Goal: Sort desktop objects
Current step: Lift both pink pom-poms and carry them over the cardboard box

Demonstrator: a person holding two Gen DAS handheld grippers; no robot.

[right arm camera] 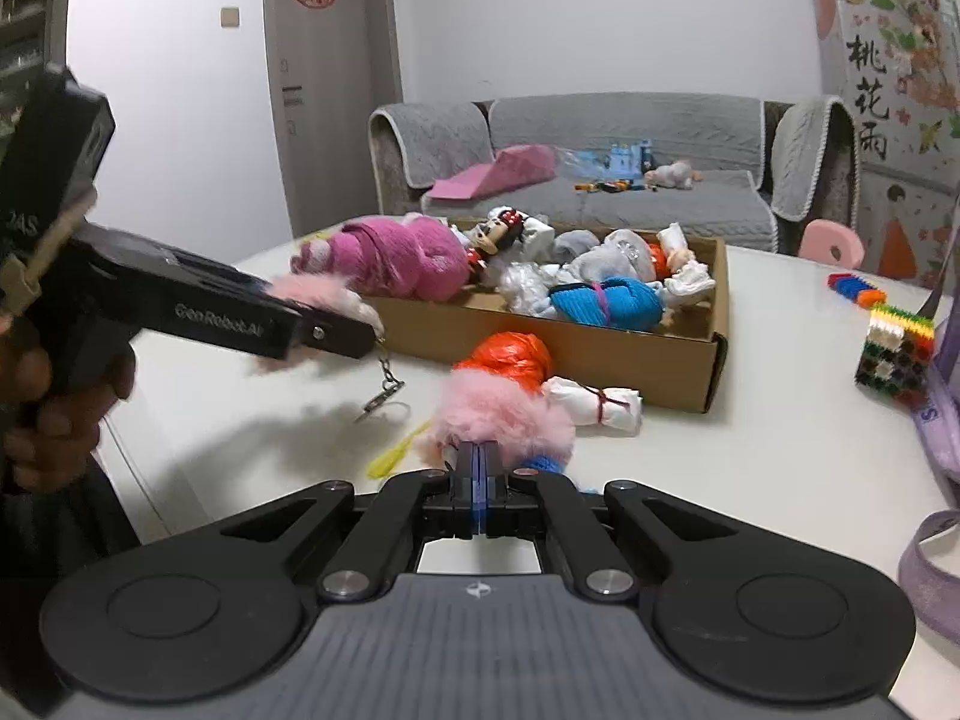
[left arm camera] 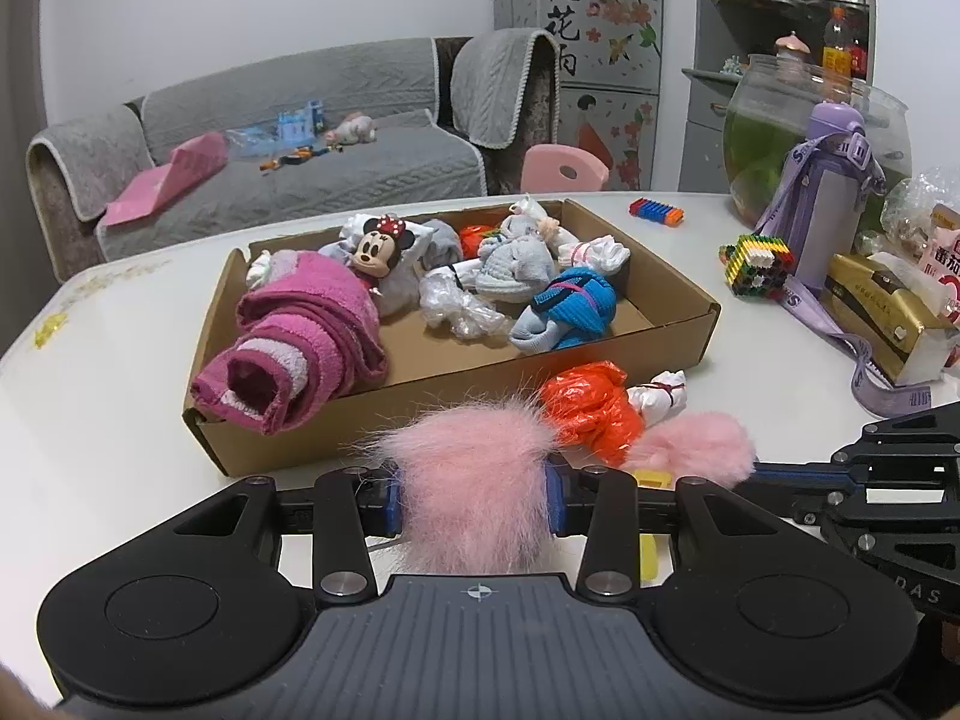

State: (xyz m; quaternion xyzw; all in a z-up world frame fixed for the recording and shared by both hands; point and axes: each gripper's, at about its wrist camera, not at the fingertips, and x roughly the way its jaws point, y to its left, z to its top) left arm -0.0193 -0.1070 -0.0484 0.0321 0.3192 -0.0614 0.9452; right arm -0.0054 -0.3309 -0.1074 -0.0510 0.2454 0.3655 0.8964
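Pink pompom [left arm camera: 474,480] — left gripper [left arm camera: 474,501] tilted down

Two pink fur pompoms [left arm camera: 474,480] show, one in each gripper [left arm camera: 474,501]. One cardboard box [left arm camera: 600,378] stands on the bench. In it lie one pink rolled towel [left arm camera: 306,336], one mouse doll [left arm camera: 375,252], one blue sock bundle [left arm camera: 576,306], one grey sock bundle [left arm camera: 516,264] and one clear plastic bag [left arm camera: 456,306]. Outside the box lie one orange plastic bag [left arm camera: 588,408] and one white tied bundle [left arm camera: 660,396]. Farther off are two bead block toys [left arm camera: 759,264], one purple bottle [left arm camera: 834,198], one fishbowl [left arm camera: 774,114] and one gold box [left arm camera: 882,312].
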